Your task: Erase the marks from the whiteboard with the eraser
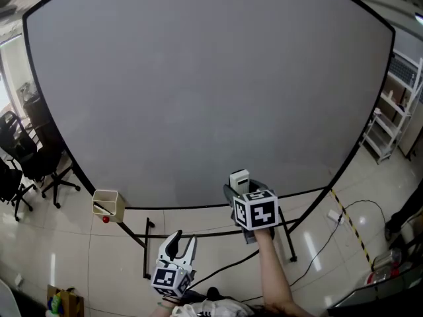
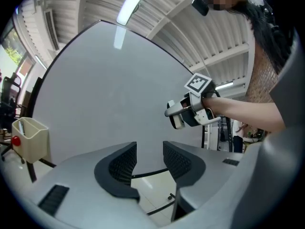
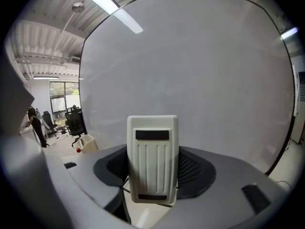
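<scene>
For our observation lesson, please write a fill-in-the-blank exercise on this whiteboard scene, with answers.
The right hand-held gripper is shut on the ____.
The left hand-held gripper is ____, nothing between its jaws.
In the head view, the beige box sits by the whiteboard's lower ____ corner.
Missing words: eraser; open; left.

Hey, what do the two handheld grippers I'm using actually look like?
The left gripper and right gripper have light grey moulded bodies. Each claw has two curved black pads with a dotted texture, and each carries a white cube printed with black square markers. No cables show on them. The right forearm has no sleeve.
</scene>
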`<action>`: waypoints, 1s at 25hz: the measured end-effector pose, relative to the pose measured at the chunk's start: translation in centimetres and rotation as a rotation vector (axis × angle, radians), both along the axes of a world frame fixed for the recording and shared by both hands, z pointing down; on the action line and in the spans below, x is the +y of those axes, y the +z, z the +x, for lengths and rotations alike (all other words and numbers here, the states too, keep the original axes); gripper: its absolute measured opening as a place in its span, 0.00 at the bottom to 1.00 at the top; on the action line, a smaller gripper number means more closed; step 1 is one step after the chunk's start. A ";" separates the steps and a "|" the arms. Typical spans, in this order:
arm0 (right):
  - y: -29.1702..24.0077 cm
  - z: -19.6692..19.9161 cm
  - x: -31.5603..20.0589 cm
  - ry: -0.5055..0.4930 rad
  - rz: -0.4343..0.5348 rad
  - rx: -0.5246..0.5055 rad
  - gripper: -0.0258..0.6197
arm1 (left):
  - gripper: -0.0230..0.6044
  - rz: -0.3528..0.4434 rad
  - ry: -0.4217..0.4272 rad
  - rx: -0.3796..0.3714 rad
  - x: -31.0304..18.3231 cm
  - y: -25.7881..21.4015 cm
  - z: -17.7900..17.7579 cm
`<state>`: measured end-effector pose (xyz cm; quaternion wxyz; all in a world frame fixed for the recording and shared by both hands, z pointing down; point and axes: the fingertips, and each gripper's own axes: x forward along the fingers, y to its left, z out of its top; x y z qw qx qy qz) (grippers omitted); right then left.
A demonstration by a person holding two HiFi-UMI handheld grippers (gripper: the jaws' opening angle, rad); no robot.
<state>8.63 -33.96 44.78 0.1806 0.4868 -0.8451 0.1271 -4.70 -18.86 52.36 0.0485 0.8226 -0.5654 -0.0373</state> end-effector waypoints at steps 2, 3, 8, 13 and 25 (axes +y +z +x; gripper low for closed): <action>2.1 -1.2 3.2 -0.036 -0.031 -0.026 0.47 | 0.28 -0.004 -0.028 0.002 1.4 0.1 -1.1; 3.4 -1.6 5.0 -0.048 -0.052 -0.032 0.47 | 0.28 -0.003 -0.037 0.002 2.1 0.0 -1.5; 9.1 -3.7 14.1 -0.072 -0.115 -0.027 0.47 | 0.28 0.003 -0.043 0.008 6.1 -1.1 -2.9; 11.7 -6.9 22.7 -0.075 -0.122 -0.023 0.47 | 0.28 -0.004 -0.035 0.008 13.0 -1.3 -5.1; 11.6 -8.7 37.5 -0.045 -0.078 -0.071 0.47 | 0.28 -0.032 -0.042 0.015 25.3 0.8 -8.2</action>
